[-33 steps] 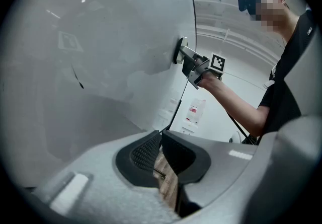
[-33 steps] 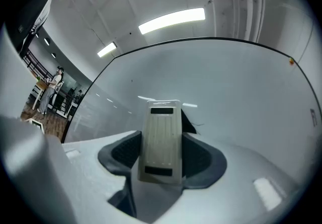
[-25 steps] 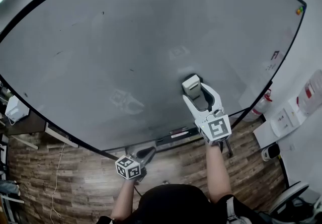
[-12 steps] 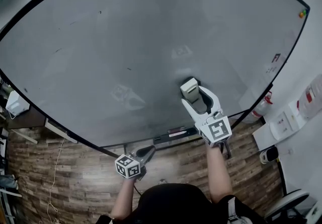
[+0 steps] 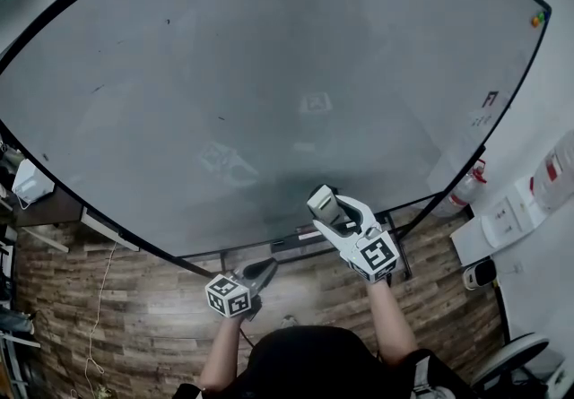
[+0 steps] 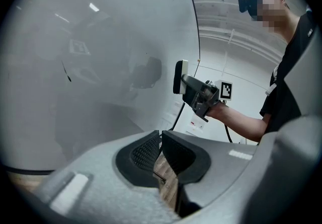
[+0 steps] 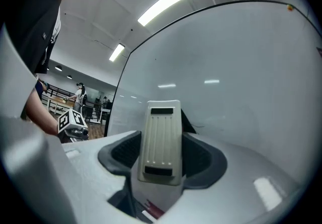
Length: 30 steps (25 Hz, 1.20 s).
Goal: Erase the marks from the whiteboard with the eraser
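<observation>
Marks left: only a few small dark specks (image 5: 167, 21) are seen on the upper left of the whiteboard (image 5: 269, 56); two faint pale patches lower down are judged to be reflections, not ink.
Progress: the board is judged almost wiped; only the upper-left specks are left, well apart from the eraser.
Eraser position: the eraser (image 5: 321, 200) is held near the lower edge of the board, right of centre.
Contact: in the left gripper view the eraser's reflection stands apart from it, so it is judged to be off the surface; this is not certain.
Right gripper: the right gripper (image 7: 161, 150) is clamped on the eraser's pale ribbed back, one jaw on each long side.
Right arm: the forearm is stretched forward and up, the jaws aimed at the board.
Left gripper: the left gripper (image 6: 160, 137) is closed, with nothing gripped between the pads.
Left arm: it is kept low below the board's edge, over the wooden floor (image 5: 134, 316), and takes no part in the wiping.
</observation>
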Available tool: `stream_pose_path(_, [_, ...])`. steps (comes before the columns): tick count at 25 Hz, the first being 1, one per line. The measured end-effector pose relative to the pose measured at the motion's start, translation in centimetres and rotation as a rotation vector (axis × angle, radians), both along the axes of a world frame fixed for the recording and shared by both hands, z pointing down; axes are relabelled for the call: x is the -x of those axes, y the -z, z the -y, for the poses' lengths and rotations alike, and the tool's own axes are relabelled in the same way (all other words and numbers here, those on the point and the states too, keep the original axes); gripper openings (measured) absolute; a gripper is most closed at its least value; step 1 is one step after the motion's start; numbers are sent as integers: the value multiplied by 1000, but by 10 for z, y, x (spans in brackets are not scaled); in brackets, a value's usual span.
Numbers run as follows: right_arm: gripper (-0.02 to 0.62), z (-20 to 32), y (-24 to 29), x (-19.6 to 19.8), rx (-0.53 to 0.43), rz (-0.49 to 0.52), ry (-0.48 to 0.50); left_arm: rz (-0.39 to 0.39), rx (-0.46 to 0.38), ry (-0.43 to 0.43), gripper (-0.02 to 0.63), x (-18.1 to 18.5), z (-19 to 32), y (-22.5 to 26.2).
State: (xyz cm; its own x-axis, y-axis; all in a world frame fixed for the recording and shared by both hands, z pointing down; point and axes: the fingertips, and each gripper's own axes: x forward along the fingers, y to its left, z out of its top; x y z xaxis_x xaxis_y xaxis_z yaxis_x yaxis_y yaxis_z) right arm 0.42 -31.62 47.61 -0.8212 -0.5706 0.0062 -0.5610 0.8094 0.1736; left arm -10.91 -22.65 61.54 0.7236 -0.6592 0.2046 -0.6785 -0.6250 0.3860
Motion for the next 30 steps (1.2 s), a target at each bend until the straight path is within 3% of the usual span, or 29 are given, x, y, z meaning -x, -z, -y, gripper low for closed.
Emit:
stream_pose_path(11, [255, -58, -66, -4, 171, -13, 97, -9, 5, 20, 20, -12, -21, -1])
stream_pose_path(30, [255, -113, -95, -39, 222, -60, 142, -24, 7, 46, 20, -49, -65, -7])
